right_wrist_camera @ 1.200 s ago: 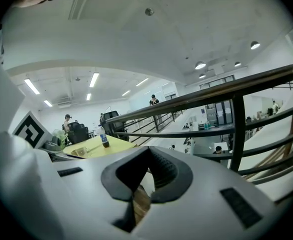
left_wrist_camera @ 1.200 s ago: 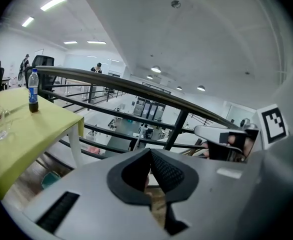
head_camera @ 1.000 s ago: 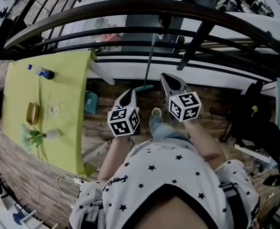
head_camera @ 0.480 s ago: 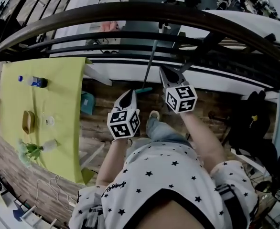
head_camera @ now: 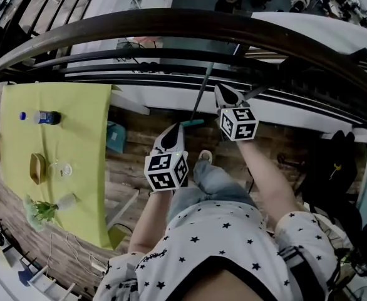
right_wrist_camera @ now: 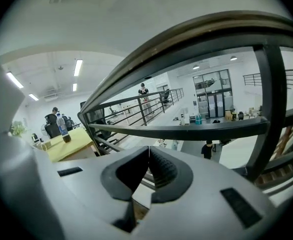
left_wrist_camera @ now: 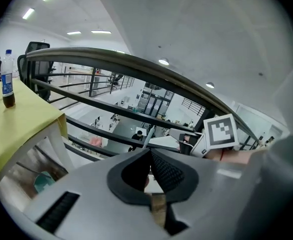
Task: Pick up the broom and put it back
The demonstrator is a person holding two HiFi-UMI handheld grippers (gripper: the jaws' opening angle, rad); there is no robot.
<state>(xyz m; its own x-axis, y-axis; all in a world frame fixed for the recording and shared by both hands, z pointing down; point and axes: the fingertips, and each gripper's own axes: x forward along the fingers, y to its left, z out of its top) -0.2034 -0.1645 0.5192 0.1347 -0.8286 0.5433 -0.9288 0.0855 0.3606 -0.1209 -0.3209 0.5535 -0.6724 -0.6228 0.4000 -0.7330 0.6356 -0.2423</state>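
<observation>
Broom (head_camera: 195,123): teal head on floor (head_camera: 139,133) at foot of railing (head_camera: 171,21), handle leaning up against rails. Left gripper (head_camera: 175,129) just beside head, fingers closed together, empty. Right gripper (head_camera: 223,93) just right of handle, not touching it, fingers also pressed together, nothing held. Worktop (head_camera: 83,137) off to left, yellow cloth, bottle (head_camera: 46,116) near its far-left corner.
</observation>
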